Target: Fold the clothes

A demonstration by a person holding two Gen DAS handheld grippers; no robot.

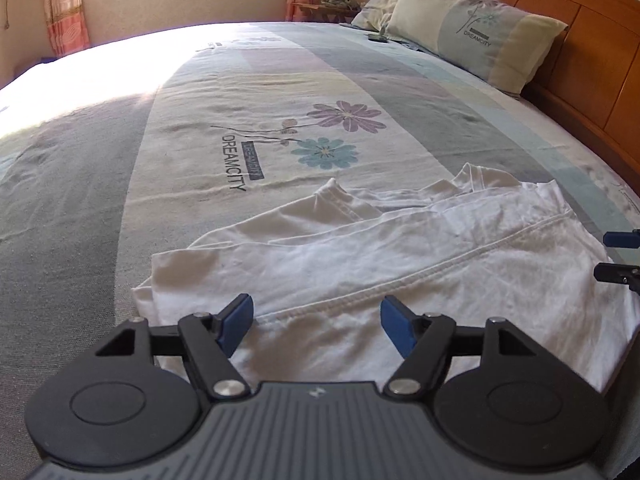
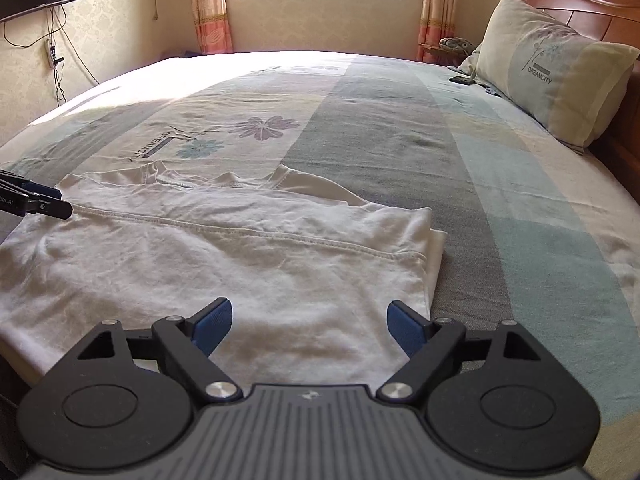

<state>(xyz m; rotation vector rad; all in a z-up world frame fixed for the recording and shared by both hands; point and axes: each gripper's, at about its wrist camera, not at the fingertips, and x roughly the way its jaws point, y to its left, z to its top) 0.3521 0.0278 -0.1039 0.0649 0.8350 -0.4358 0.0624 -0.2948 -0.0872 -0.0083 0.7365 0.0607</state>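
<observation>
White shirt [image 2: 224, 264], on bed [image 2: 400, 140]: light, limp, easily wrinkled; best gripped at hemmed edge. Both grippers' jaws spread wide, nothing held.

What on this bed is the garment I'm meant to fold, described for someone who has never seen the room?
Start at the big bed with the wooden headboard and striped flower-print sheet. At its near edge, far from the pillow, lies a white T-shirt, partly folded with a stitched hem running across it. It is the only loose plain white cloth on the printed sheet.

Black claw [image 1: 317, 320] linkages, blue pads [image 1: 236, 318], silver screws, ribbed grey body.
</observation>
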